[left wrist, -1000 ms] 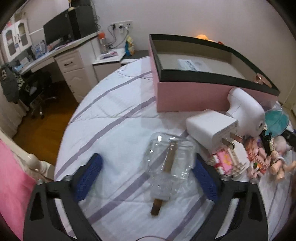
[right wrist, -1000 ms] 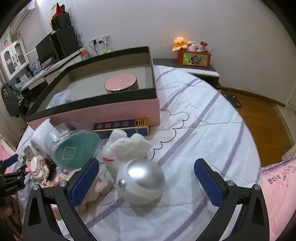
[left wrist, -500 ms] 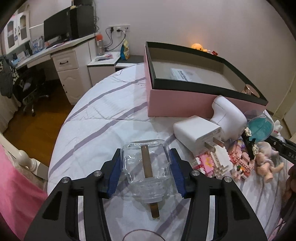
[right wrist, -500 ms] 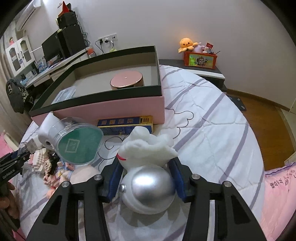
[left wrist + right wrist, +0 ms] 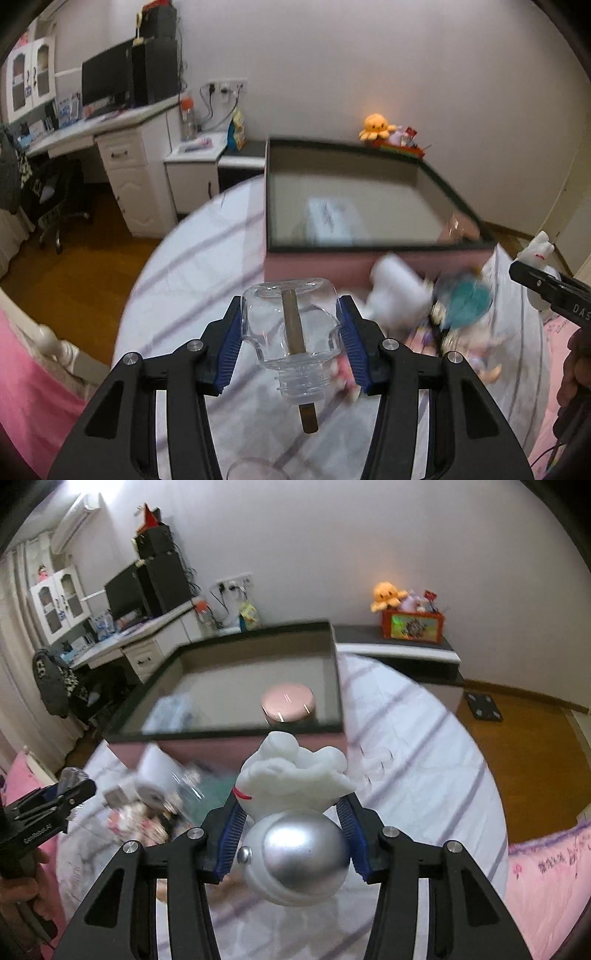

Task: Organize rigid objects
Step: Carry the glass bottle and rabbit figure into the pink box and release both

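My left gripper (image 5: pixel 290 338) is shut on a clear glass bottle (image 5: pixel 291 332) with a brown stick through its neck, held above the bed in front of the pink box (image 5: pixel 317 266). My right gripper (image 5: pixel 291 829) is shut on a white figure with a silver helmet (image 5: pixel 295 834), also lifted, in front of the same box (image 5: pixel 229 747). The box is open and holds a round pink case (image 5: pixel 288 702) and a white packet (image 5: pixel 330 216).
A blurred pile of small things lies on the bed by the box: a white charger (image 5: pixel 397 291), a teal-lidded jar (image 5: pixel 467 299), small dolls (image 5: pixel 140 812). A desk (image 5: pixel 122 151) and wooden floor (image 5: pixel 81 266) lie left. A side table (image 5: pixel 402 653) stands behind.
Both grippers closed on their objects, the bottle and the white figure, and have lifted them off the bed toward the pink box. The view has risen and tilted.
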### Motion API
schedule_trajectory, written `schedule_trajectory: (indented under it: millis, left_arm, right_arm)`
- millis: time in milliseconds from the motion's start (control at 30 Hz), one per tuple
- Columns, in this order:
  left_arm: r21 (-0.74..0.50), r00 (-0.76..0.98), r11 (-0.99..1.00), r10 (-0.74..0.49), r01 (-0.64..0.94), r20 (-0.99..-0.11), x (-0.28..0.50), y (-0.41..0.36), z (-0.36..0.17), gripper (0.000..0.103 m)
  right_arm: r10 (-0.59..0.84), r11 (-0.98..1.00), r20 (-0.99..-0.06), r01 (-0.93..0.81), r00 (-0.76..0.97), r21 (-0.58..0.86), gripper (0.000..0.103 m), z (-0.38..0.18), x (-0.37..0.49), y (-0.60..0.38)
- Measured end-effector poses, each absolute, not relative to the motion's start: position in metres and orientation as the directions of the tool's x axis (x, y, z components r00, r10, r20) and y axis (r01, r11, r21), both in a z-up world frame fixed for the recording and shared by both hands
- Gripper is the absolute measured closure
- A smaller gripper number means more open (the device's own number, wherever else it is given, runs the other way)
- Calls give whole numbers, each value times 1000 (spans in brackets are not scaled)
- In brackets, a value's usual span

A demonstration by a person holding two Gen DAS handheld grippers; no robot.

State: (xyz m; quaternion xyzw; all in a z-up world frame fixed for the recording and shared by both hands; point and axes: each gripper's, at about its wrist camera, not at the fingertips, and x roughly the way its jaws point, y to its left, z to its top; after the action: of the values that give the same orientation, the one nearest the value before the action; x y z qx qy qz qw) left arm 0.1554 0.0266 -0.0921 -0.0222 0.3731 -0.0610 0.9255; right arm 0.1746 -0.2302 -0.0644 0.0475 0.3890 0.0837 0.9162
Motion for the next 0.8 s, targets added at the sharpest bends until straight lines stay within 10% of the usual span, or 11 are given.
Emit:
schedule_trajectory:
  millis: [367, 800]
  left_arm:
    - [-64, 798, 988, -153, 143, -583, 245, -7, -32, 52]
    - [-35, 699, 989, -129, 147, -704, 338, -39, -84, 52]
  right_arm:
    - [242, 970, -653, -199, 718, 140, 52, -29, 256, -200]
    - [200, 979, -756, -149, 623, 136, 52, -80, 336, -196]
